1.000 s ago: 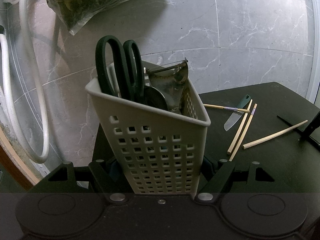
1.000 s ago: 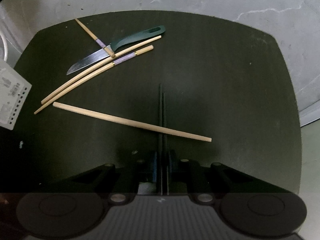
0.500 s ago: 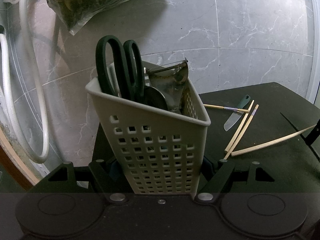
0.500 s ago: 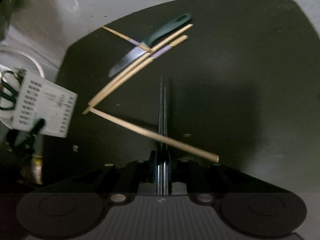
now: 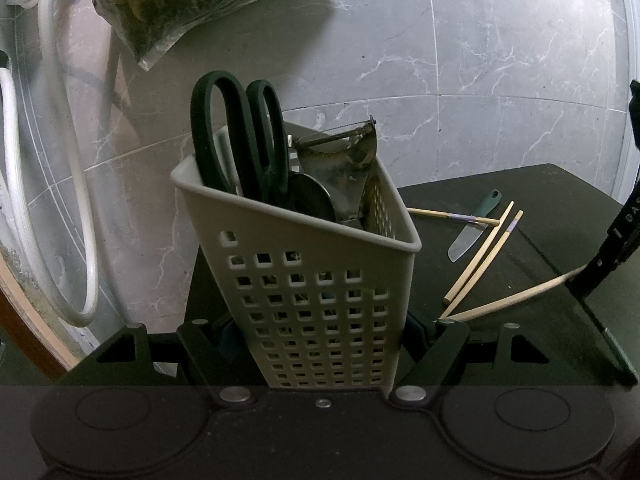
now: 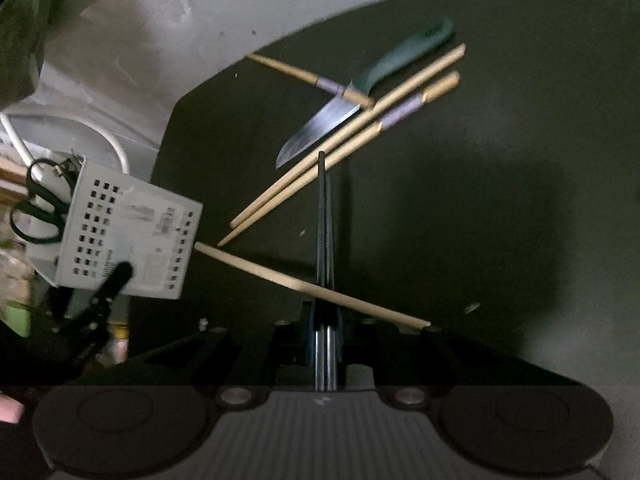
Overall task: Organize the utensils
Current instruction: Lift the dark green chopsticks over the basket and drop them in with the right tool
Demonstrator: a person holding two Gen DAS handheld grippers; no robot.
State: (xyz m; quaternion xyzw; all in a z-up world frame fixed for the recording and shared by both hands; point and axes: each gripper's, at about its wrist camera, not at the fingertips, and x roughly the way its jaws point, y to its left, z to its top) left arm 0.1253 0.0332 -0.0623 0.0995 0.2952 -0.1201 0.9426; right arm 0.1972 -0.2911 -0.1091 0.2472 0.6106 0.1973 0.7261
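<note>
My left gripper (image 5: 320, 344) is shut on a grey perforated utensil holder (image 5: 312, 280) and holds it tilted at the table's left edge. Green-handled scissors (image 5: 236, 140) and a metal peeler (image 5: 344, 160) stand in it. My right gripper (image 6: 322, 160) is shut on a plain wooden chopstick (image 6: 312, 286), held crosswise above the dark table (image 6: 480, 200); its left tip is close to the holder (image 6: 128, 232). The chopstick also shows in the left wrist view (image 5: 516, 296). A green-handled knife (image 6: 360, 96) and three purple-banded chopsticks (image 6: 352, 132) lie on the table.
A marble-tiled wall (image 5: 440, 40) stands behind the table. A white hose (image 5: 52, 160) hangs at the left. A clear bag of dark stuff (image 5: 188, 4) hangs above the holder. The table's right and near parts are bare.
My right gripper has lifted the plain chopstick off the table and carried it left toward the holder. The left gripper and holder have stayed still.
</note>
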